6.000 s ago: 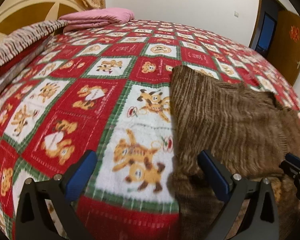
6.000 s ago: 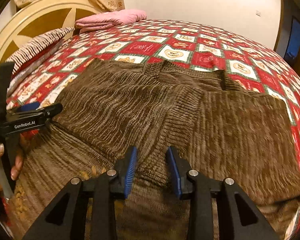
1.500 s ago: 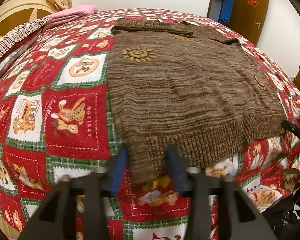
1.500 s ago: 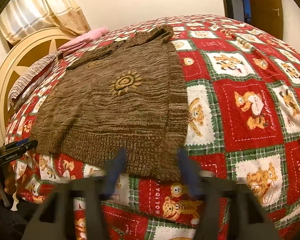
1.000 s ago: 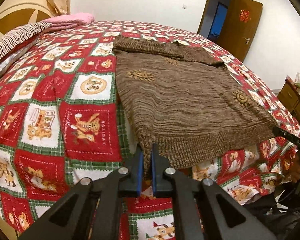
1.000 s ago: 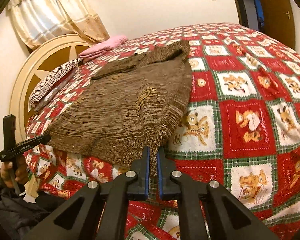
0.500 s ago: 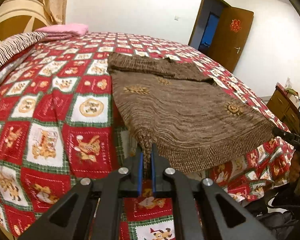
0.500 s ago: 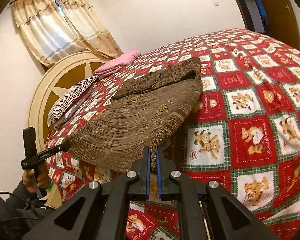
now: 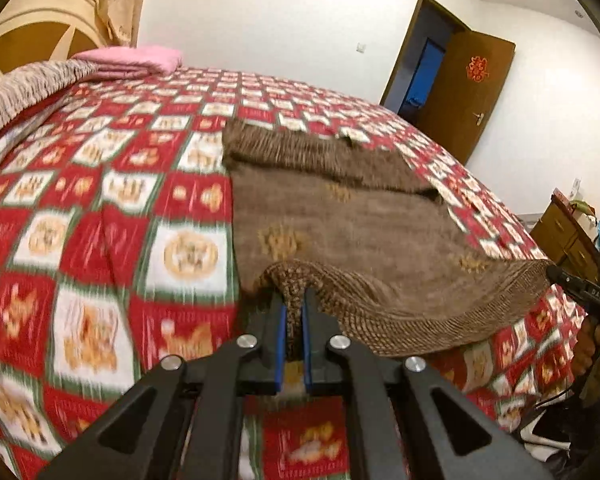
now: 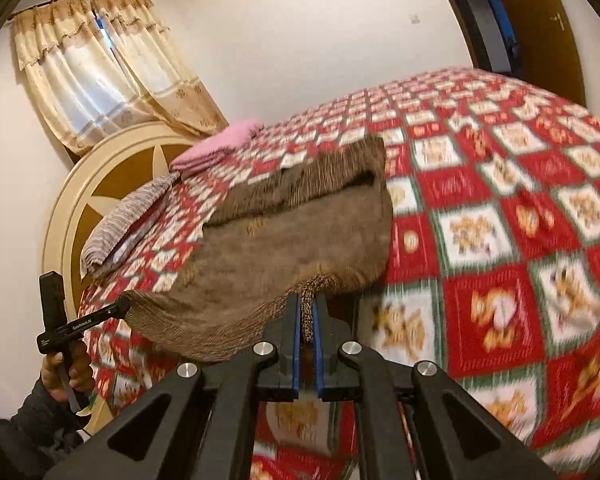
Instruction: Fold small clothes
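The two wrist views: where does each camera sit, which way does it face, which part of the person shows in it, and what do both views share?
Left wrist view: sits on the left tongs, faces across the bed toward the door; the person's right hand shows at right.
Right wrist view: sits on the right tongs, faces toward the headboard and curtain; the left hand shows at lower left.
Shared: the sweater, its hem pinched at a corner by each tongs, the bed, the pink cloth.

Bedspread point(image 9: 100, 208) left of brown sweater point(image 9: 360, 220) bare, flat, passable. Right side point(image 10: 500, 220) likewise bare. Far end: pink folded cloth point(image 9: 136, 58), striped pillow point(image 10: 128, 216), headboard point(image 10: 100, 184) block. Dresser point(image 9: 568, 236) seemingly beside bed; blurred.
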`<state>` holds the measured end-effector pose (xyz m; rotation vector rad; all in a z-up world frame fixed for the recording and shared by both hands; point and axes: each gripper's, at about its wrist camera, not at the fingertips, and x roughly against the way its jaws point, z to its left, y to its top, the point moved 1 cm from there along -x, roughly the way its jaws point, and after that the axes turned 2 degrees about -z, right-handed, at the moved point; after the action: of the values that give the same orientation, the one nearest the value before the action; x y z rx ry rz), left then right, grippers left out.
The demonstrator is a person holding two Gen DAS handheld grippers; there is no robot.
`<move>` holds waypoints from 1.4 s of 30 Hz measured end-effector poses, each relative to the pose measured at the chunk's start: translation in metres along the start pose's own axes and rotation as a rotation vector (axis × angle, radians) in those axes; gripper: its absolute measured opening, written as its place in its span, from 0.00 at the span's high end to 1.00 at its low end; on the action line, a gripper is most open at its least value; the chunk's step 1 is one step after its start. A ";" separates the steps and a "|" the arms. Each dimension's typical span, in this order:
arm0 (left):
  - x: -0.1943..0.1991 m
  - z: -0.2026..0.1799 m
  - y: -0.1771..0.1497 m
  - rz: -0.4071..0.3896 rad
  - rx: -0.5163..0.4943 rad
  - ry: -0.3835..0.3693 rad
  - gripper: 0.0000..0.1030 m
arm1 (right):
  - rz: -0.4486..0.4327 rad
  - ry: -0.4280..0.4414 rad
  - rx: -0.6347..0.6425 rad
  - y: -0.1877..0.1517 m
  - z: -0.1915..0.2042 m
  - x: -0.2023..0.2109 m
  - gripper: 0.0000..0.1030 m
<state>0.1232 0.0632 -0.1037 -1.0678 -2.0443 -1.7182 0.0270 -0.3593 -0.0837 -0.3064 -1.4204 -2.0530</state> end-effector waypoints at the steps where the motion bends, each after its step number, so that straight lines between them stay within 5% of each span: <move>1: -0.003 0.000 0.008 -0.006 -0.003 0.004 0.93 | -0.011 -0.004 0.003 0.009 0.000 -0.002 0.96; 18: -0.075 0.004 0.145 -0.107 -0.107 0.122 0.93 | -0.082 -0.064 0.078 0.163 -0.003 -0.092 0.96; 24: -0.136 0.004 0.182 -0.073 -0.156 0.169 0.93 | -0.051 -0.117 0.069 0.198 -0.023 -0.153 0.96; 32: -0.247 0.018 0.185 0.045 -0.247 0.295 0.93 | 0.046 -0.216 0.023 0.211 -0.073 -0.255 0.96; 35: -0.280 0.025 0.170 0.098 -0.287 0.377 0.84 | 0.099 -0.235 0.014 0.207 -0.094 -0.301 0.95; 37: -0.271 0.023 0.167 0.061 -0.273 0.385 0.78 | 0.136 -0.259 0.029 0.202 -0.101 -0.319 0.90; 38: -0.261 0.021 0.165 0.044 -0.270 0.388 0.64 | 0.158 -0.279 0.034 0.200 -0.102 -0.322 0.85; 39: -0.252 0.020 0.164 0.032 -0.271 0.392 0.39 | 0.170 -0.293 0.042 0.197 -0.101 -0.322 0.64; 40: -0.239 0.019 0.160 0.010 -0.277 0.391 0.29 | 0.179 -0.298 0.065 0.193 -0.098 -0.320 0.43; 42: -0.220 0.018 0.152 -0.035 -0.307 0.400 0.26 | 0.176 -0.308 0.135 0.185 -0.089 -0.310 0.37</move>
<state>0.3833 0.0050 -0.1333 -0.6899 -1.5984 -2.1103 0.3944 -0.3733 -0.1363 -0.6887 -1.6400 -1.8134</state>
